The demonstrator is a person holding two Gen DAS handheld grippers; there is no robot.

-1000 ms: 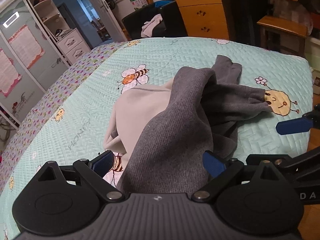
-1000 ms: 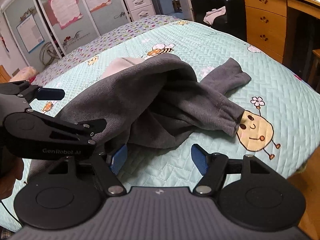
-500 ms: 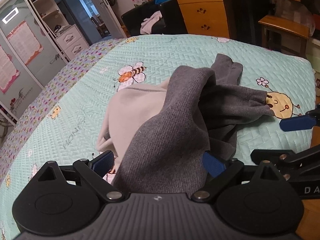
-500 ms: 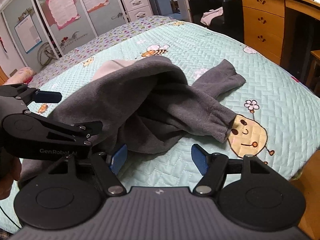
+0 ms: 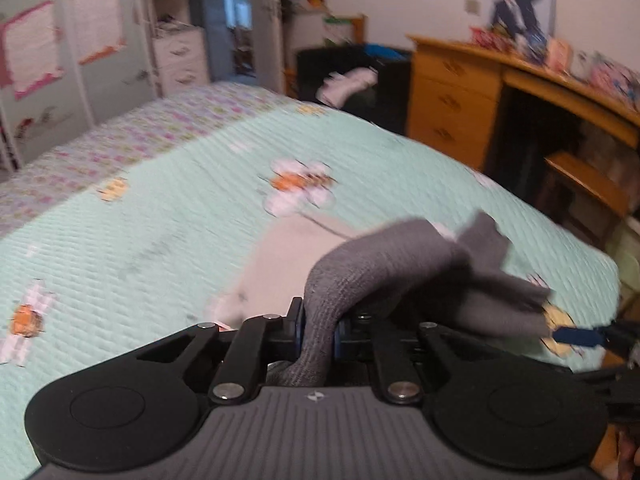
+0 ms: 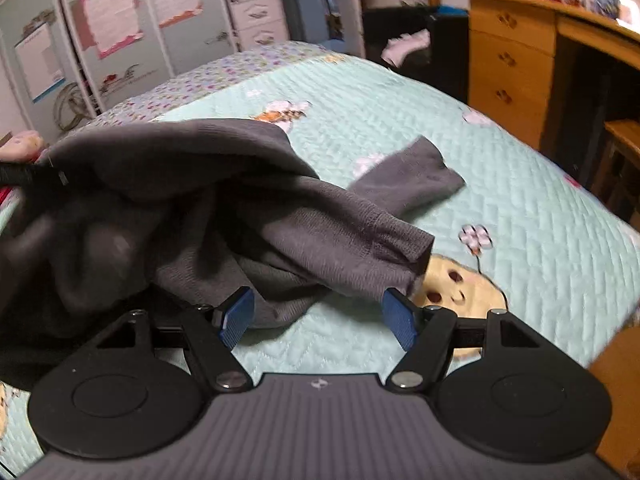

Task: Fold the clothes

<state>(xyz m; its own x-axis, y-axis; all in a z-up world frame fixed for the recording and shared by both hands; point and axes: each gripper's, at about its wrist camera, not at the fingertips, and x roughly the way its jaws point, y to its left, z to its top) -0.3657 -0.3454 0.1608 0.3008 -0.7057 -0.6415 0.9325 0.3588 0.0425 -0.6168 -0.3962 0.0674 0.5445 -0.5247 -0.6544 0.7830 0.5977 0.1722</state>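
The grey garment (image 6: 224, 216) hangs bunched and unfolded at mid-frame over the bed (image 6: 400, 112), left gripper (image 5: 318, 330) jaws pinching its edge, right gripper (image 6: 316, 318) jaws spread and empty, a pale garment (image 5: 280, 260) beneath; folding remains outstanding.

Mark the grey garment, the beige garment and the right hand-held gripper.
grey garment (image 6: 208, 208): right wrist view, on its draped body.
beige garment (image 5: 280, 264): left wrist view, on its flat middle.
right hand-held gripper (image 6: 318, 318): right wrist view, midway between its blue fingertips.

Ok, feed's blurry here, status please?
Left gripper shut on dark grey knit garment. Right gripper open, empty. Pale beige garment lies under it.
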